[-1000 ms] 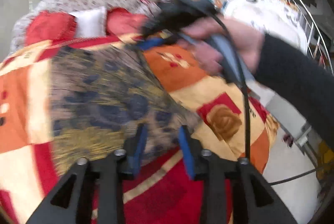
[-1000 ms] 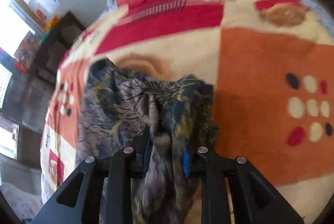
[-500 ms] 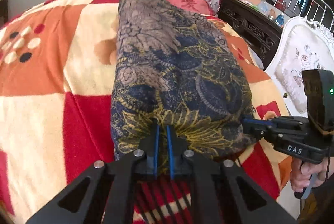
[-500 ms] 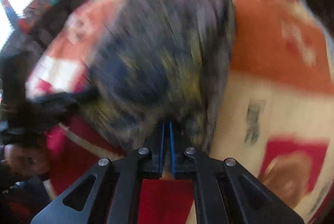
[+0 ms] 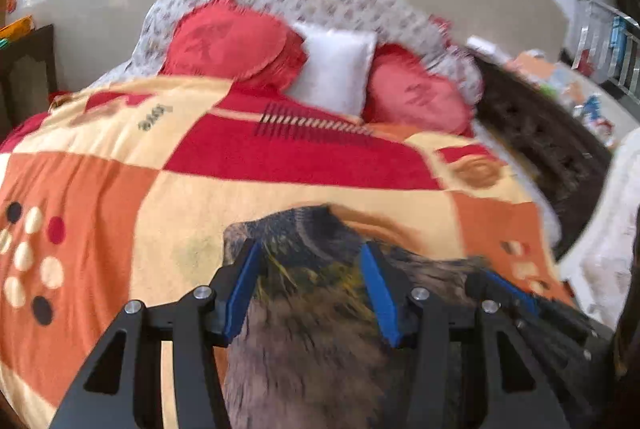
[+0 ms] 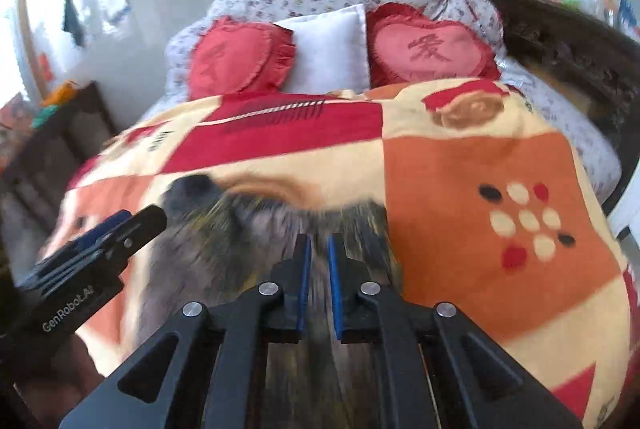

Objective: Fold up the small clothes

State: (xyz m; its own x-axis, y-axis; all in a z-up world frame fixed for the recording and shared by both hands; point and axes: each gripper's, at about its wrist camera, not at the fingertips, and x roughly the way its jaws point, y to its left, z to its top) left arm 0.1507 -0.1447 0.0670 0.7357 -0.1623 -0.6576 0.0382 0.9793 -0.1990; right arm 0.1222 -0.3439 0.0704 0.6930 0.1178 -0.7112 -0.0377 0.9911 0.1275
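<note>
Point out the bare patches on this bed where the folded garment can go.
Bare blanket lies between the patterned garment and the pillows: the red band below the white pillow. The orange patch with dots, right of the right gripper, is bare too. It is crowded at the near edge, where the garment, the left gripper and the right one meet.

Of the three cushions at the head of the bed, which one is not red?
The white cushion, square and plain, standing in the middle. The left heart cushion and the right heart cushion are both red, frilled and heart-shaped.
</note>
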